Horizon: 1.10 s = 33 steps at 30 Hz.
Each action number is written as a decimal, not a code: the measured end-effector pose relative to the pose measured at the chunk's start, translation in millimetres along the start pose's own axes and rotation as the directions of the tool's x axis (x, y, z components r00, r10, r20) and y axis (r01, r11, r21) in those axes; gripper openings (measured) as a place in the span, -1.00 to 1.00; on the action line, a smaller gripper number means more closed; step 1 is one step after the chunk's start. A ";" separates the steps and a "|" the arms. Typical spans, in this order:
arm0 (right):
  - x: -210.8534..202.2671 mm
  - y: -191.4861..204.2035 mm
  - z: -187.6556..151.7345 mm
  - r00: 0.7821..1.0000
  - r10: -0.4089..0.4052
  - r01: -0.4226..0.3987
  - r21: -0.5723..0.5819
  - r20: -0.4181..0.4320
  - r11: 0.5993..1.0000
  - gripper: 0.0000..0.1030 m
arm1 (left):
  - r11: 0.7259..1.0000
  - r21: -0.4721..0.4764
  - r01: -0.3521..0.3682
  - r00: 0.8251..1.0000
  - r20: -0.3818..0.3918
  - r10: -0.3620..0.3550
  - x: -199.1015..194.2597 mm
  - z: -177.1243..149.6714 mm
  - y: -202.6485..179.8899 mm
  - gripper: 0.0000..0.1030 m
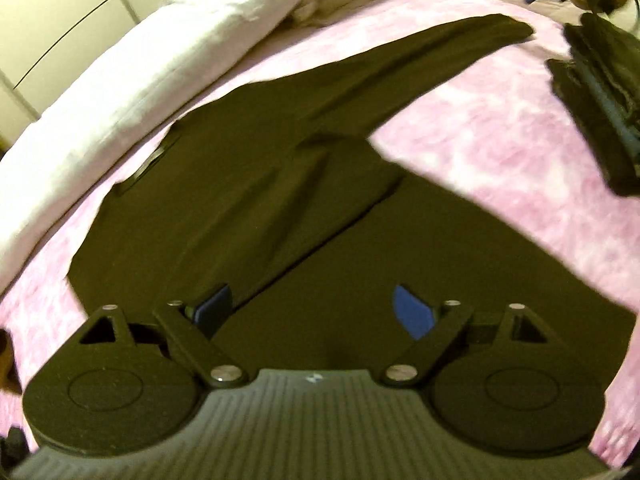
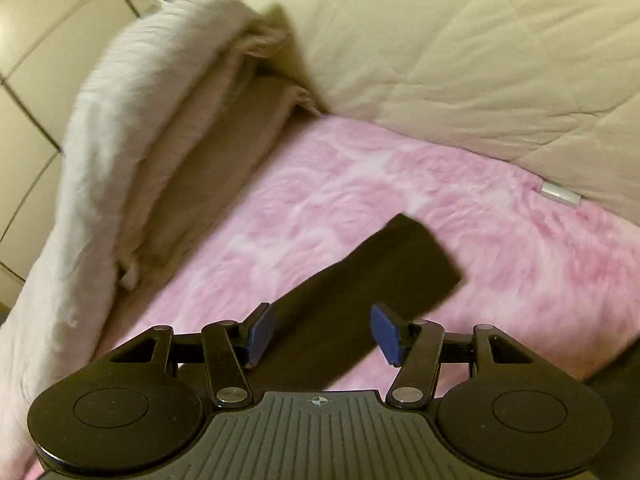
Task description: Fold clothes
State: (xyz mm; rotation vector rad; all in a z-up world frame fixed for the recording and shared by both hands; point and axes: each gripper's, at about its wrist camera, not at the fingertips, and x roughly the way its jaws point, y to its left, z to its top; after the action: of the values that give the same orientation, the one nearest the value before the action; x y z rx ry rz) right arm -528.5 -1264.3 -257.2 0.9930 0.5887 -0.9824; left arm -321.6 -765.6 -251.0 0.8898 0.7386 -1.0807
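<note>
A dark long-sleeved garment [image 1: 248, 184] lies spread flat on the pink blanket [image 1: 500, 128], one sleeve [image 1: 432, 60] stretched toward the far right. My left gripper [image 1: 314, 310] hovers over its body, jaws wide apart, blue pads [image 1: 412, 312] bare, nothing held. In the right wrist view the end of that sleeve [image 2: 384, 276] lies flat on the pink blanket [image 2: 360, 184]. Above it my right gripper [image 2: 320, 334] stands open, pads [image 2: 386, 332] clear of the cloth. At the top right of the left wrist view, the other gripper [image 1: 600, 92] shows dark and blurred.
A white fluffy blanket [image 1: 120, 92] is bunched along the left side of the bed, and also shows in the right wrist view [image 2: 116, 152]. A cream quilted duvet [image 2: 480, 52] is piled at the back. Pale cupboard doors [image 1: 48, 12] stand beyond the bed.
</note>
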 end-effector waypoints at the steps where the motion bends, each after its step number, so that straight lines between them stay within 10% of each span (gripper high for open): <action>1: 11.4 -12.6 16.3 0.998 -0.002 0.002 0.012 -0.070 1.000 0.12 | 1.000 0.004 0.010 1.000 -0.004 -0.010 5.3 7.8 -5.5 0.67; 3: 39.8 -36.4 39.9 0.973 -0.013 0.020 0.026 -0.231 0.999 0.12 | 1.000 0.018 0.019 1.000 -0.011 -0.019 17.3 20.8 -14.5 0.67; 9: 89.2 -90.3 62.1 0.934 -0.073 0.092 0.040 -0.349 0.995 0.12 | 0.999 0.042 0.025 0.999 -0.025 -0.024 57.6 48.2 -33.7 0.67; 14: 98.9 -111.3 66.2 0.943 0.026 0.016 0.125 -0.331 0.992 0.06 | 0.998 0.058 0.027 0.999 -0.043 -0.024 65.9 54.4 -45.0 0.67; 15: 97.6 -112.0 67.5 0.943 0.044 0.001 0.135 -0.330 0.991 -0.13 | 0.997 0.065 0.029 0.999 -0.046 -0.026 65.7 54.6 -46.0 0.67; 16: 96.4 -112.8 68.8 0.942 0.063 -0.015 0.144 -0.329 0.989 -0.76 | 0.997 0.073 0.031 0.998 -0.048 -0.027 65.7 54.9 -46.6 0.67; 17: 95.1 -113.6 70.1 0.941 0.081 -0.031 0.154 -0.327 0.988 -0.84 | 0.996 0.082 0.032 0.999 -0.046 -0.028 64.4 55.3 -46.6 0.67; 25: 33.2 -12.5 75.3 0.989 0.074 -0.094 -0.164 -0.125 0.982 -0.87 | 0.999 0.045 -0.014 1.000 0.006 0.014 42.8 44.7 -16.3 0.67; 33: -74.1 228.6 -91.5 0.943 0.330 -0.187 -0.745 0.048 0.640 -0.87 | 0.995 -0.068 -0.074 0.997 0.008 0.075 -1.3 -34.8 55.5 0.67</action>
State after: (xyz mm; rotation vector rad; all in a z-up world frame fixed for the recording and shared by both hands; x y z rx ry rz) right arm -358.5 -1107.4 -145.0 0.2344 0.5923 -0.4752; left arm -272.1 -722.7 -252.7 0.8470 0.7232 -0.9887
